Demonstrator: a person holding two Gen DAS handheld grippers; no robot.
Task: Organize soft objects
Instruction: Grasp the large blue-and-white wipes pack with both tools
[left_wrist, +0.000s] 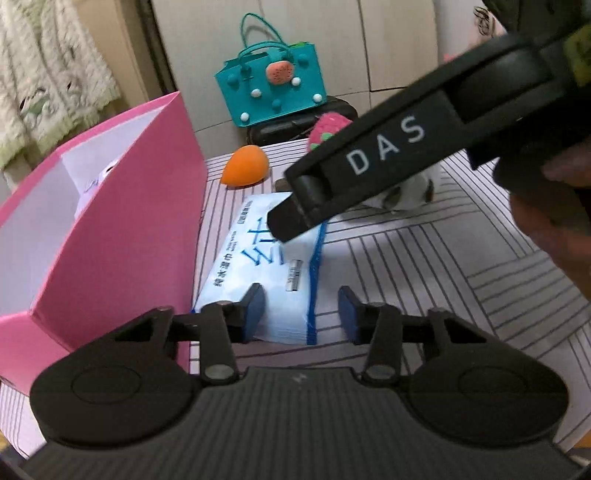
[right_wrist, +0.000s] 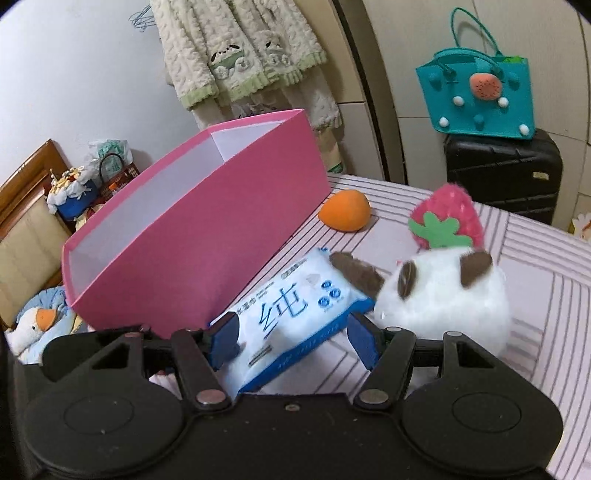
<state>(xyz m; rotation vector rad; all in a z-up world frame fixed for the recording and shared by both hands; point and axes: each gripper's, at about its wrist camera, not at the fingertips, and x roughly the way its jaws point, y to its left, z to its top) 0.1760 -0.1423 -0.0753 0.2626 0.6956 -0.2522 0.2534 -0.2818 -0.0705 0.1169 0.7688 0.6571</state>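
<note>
The wipes pack (right_wrist: 295, 325) is straddled by the spread right gripper (right_wrist: 291, 332), nothing clamped; the left gripper (left_wrist: 301, 314) is spread too. If closed off-centre, the pack could be squeezed out against the pink box (right_wrist: 207, 236).

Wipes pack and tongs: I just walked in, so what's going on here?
A person holds tongs in each hand over a striped table. The right tongs straddle the wipes pack beside the pink box, jaws open. The left tongs are open at its other end. A plush toy and an orange ball wait nearby.
</note>
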